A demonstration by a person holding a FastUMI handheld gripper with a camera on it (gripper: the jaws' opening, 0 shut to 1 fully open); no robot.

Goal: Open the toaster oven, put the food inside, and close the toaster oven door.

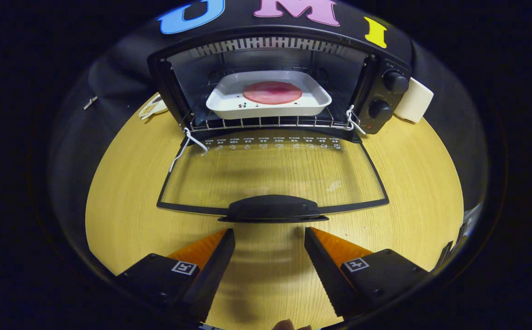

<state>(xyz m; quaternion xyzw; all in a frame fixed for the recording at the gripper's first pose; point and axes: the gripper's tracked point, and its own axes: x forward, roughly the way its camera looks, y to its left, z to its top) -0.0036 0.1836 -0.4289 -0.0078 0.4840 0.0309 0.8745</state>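
- Nearest the camera, the claw [269,233] hovers low over the worktop [119,201], its two fingers spread wide with nothing between them.
- Just ahead of the fingertips sits the dark handle [273,208] of the oven door [275,172], apart from both fingers.
- That glass door lies folded down flat, and the wood grain of the worktop shows through it.
- Beyond the door stands the toaster oven [385,68], open, with two knobs [395,81] on its right panel.
- On the wire rack [266,123] inside rests a white dish [268,98] holding a round pink slice of food [272,92].
- White string [185,142] hangs from the rack's left corner onto the worktop.
- Pale yellow wood covers the round worktop; black cloth walls the booth behind.
- A white cylinder [413,105] stands just right of the oven, and a small pale item [152,108] lies to its left.
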